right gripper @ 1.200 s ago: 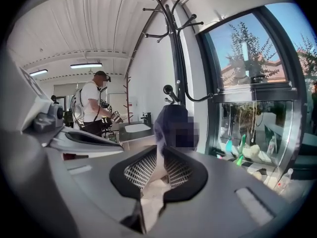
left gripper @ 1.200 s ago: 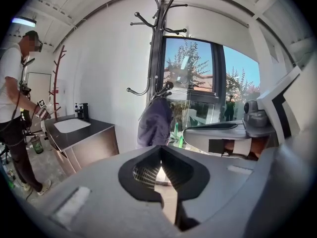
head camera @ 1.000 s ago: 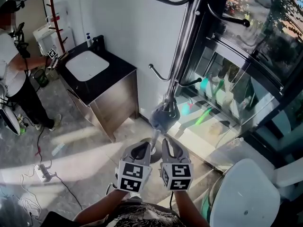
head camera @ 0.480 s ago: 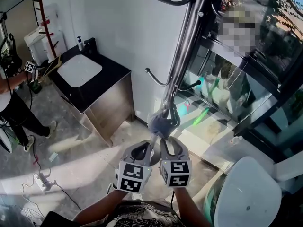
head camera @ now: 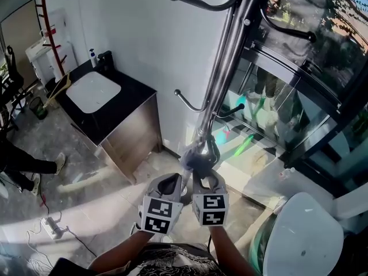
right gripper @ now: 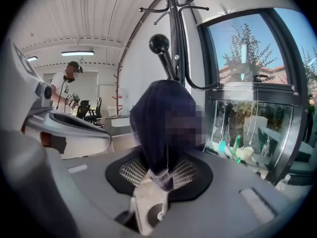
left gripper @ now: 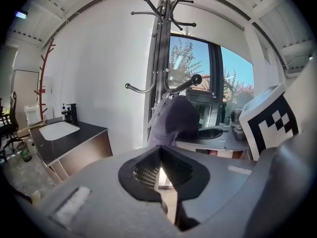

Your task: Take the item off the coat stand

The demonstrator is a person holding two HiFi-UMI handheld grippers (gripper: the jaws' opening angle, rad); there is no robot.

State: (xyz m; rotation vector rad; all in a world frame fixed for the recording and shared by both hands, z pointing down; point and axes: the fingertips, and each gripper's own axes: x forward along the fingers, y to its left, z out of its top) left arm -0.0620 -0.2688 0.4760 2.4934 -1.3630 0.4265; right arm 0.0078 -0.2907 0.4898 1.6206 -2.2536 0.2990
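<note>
A dark grey-purple cloth cap [head camera: 194, 154] hangs on a low hook of the tall grey metal coat stand [head camera: 223, 79], close against its pole. In the right gripper view the cap [right gripper: 166, 118] fills the middle, below a black ball-tipped hook [right gripper: 159, 43] of the stand. Its lower edge hangs down between the two jaws of the right gripper [right gripper: 161, 175]. These jaws are opening. The ribbed pads [right gripper: 132, 171] stand on both sides of the cloth edge and do not press on it.

In the head view the right gripper [head camera: 206, 174] is directly under the cap, on the near side of the stand. The left gripper [head camera: 171, 180] is just beside it, a little further from the pole. In its own view the jaws of the left gripper [left gripper: 158, 170] are closed together with nothing between them. The cap [left gripper: 174, 123] is ahead of them, up and slightly to the right, apart from the tips.

To the left of the stand, against the white wall, a black worktop [head camera: 133, 95] carries a white rectangular basin [head camera: 92, 91].
</note>
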